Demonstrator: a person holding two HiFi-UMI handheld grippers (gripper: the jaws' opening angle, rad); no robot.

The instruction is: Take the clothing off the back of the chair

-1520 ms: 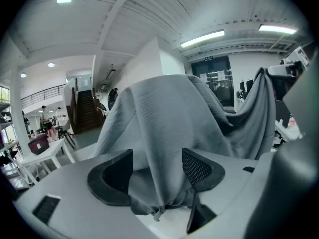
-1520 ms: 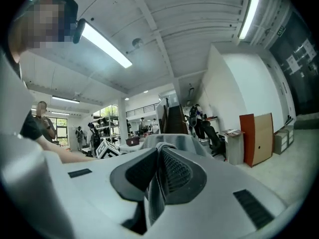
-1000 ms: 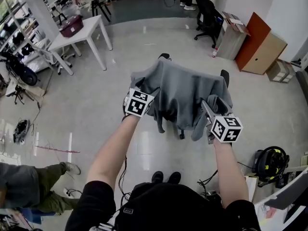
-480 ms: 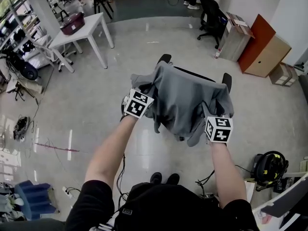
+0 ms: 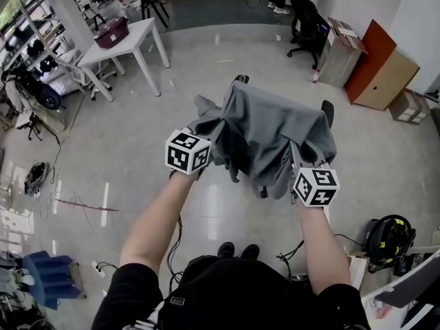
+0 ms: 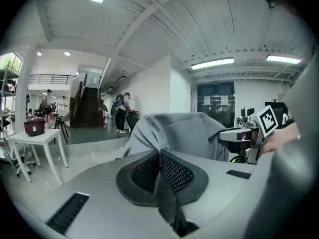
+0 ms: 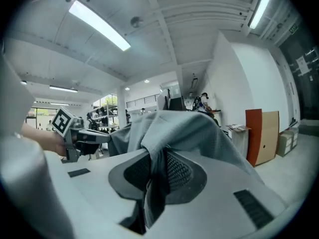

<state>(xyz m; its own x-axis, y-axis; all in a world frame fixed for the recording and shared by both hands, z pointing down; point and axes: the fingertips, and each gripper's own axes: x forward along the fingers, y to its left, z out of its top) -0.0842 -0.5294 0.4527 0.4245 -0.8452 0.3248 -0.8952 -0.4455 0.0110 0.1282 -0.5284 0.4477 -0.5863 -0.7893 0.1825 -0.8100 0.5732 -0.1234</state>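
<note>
A grey garment [image 5: 268,133] hangs bunched over the back of a black chair [image 5: 328,108], hiding most of it. My left gripper [image 5: 210,141] is shut on the garment's left edge; in the left gripper view its pads [image 6: 175,171] meet on a thin fold of the cloth [image 6: 184,133]. My right gripper [image 5: 300,155] holds the right side, its jaws closing, and a thick fold of the garment [image 7: 189,126] is pinched between its pads [image 7: 177,171]. Each gripper view shows the other gripper's marker cube beyond the cloth.
A white table [image 5: 130,36] stands far left, and another black office chair [image 5: 306,23] at the back. An orange board and wooden cabinet [image 5: 378,67] lean on the right wall. A black-and-yellow bag [image 5: 388,236] lies on the floor at right. My feet [image 5: 237,251] are just behind the chair.
Both grippers went from open beside the garment to shut on it. The left hand rose and moved left, pulling the cloth up off the chair back.
</note>
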